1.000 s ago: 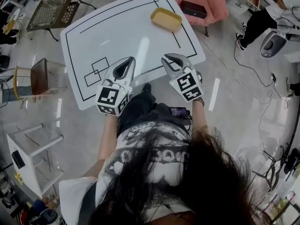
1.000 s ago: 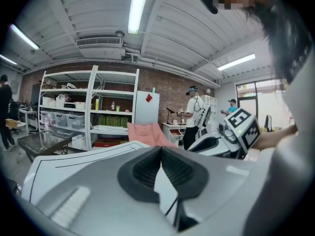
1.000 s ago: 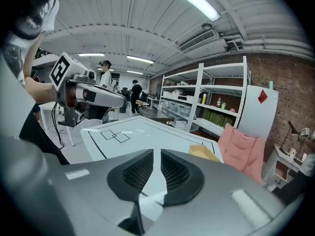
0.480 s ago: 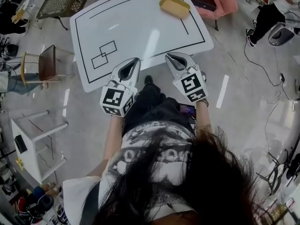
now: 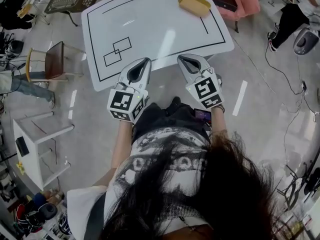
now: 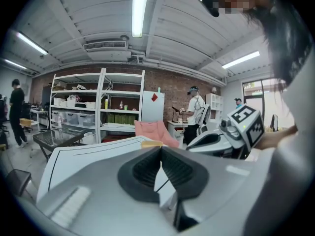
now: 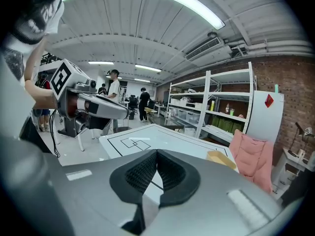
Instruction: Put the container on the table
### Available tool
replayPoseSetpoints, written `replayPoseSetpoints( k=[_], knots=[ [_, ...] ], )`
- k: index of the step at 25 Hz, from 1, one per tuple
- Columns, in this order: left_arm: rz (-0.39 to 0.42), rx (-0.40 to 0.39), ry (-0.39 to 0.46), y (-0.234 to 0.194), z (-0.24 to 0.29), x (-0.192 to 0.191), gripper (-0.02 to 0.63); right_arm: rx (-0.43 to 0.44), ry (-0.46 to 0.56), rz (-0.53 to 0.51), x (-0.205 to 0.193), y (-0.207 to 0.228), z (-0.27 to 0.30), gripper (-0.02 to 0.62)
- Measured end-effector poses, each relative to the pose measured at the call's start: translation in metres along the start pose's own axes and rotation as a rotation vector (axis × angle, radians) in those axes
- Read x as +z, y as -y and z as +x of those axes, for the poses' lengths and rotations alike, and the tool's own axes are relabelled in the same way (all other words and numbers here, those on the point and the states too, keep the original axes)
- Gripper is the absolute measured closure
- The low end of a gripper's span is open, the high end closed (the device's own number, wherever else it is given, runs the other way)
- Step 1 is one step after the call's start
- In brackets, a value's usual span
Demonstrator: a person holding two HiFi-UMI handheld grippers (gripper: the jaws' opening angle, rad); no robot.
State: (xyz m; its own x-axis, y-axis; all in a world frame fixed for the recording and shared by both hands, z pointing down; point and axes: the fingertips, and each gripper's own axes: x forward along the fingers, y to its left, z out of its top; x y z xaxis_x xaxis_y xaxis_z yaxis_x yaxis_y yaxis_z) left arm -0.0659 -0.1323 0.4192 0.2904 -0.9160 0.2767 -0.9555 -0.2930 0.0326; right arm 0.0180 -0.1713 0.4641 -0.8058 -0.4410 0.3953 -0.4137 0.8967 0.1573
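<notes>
The shallow yellow rectangular container (image 5: 194, 4) lies at the far right corner of the white black-lined table (image 5: 150, 19), while at its near edge the left gripper (image 5: 142, 62) holds its jaws together on nothing and the right gripper (image 5: 184, 60) has just closed its jaws, likewise empty.

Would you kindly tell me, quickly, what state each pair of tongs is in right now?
Left tongs: closed, holding nothing.
Right tongs: have just been closing and are now shut, with nothing between them.
</notes>
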Motion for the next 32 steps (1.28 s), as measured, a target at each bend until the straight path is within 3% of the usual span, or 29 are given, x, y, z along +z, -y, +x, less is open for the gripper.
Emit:
replayPoseSetpoints(
  k=[15,23,32],
  knots=[
    [-0.029,0.018,0.008,-0.05,-0.083,-0.03,0.606,0.052,0.017,0.014,0.035,-0.099,0.031,0.591],
    [-0.026,-0.016,0.03,-0.065,-0.127,-0.043,0.606,0.05,0.013,0.022,0.047,-0.149,0.042,0.591],
    [-0.021,-0.04,0.042,-0.084,-0.156,-0.055,0.606,0.033,0.008,0.005,0.058,-0.178,0.061,0.591]
  ],
)
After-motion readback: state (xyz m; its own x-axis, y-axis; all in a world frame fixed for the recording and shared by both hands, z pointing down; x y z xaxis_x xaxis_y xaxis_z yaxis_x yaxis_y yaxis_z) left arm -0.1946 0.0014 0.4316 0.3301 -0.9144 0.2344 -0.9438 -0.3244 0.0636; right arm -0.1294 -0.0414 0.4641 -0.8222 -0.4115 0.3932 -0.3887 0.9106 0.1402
